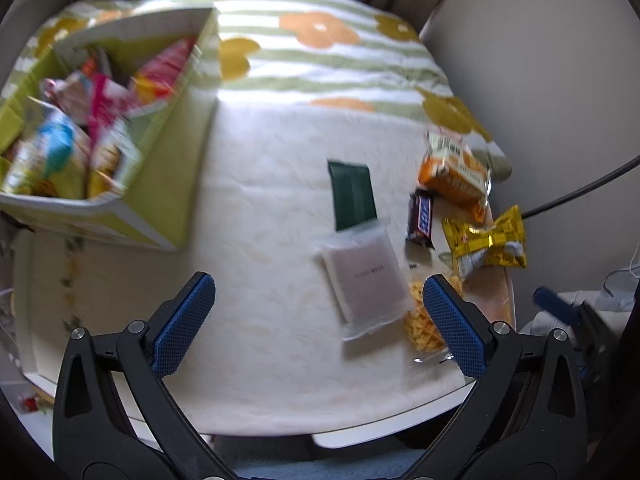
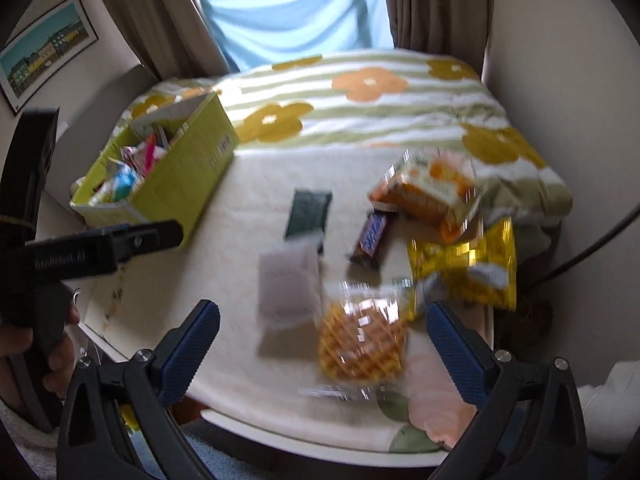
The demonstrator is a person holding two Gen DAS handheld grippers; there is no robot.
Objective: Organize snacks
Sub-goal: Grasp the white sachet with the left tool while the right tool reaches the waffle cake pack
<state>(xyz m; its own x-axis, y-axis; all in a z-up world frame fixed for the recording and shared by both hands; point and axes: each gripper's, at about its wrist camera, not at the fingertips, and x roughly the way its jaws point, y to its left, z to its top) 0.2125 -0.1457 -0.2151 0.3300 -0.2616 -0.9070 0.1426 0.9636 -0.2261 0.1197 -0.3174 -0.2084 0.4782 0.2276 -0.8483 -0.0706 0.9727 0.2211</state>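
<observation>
A green box (image 1: 168, 168) (image 2: 188, 184) holding several snack packs stands at the table's left. Loose on the table lie a dark green packet (image 1: 352, 196) (image 2: 308, 210), a frosted white pouch (image 1: 366, 280) (image 2: 288, 284), a Snickers bar (image 1: 421, 220) (image 2: 370, 240), an orange pack (image 1: 456, 180) (image 2: 428, 192), a yellow pack (image 1: 486, 242) (image 2: 468, 268) and a wrapped waffle (image 1: 420, 320) (image 2: 362, 344). My left gripper (image 1: 318, 320) is open and empty above the table's near edge, left of the white pouch. My right gripper (image 2: 322, 348) is open and empty, with the waffle between its jaws below.
A flowered, striped cloth (image 1: 320, 56) (image 2: 360, 96) covers the table's far half. Curtains and a window stand behind. A wall is close on the right with a dark cable (image 1: 580, 192). The left gripper's body (image 2: 100, 248) shows at the right view's left side.
</observation>
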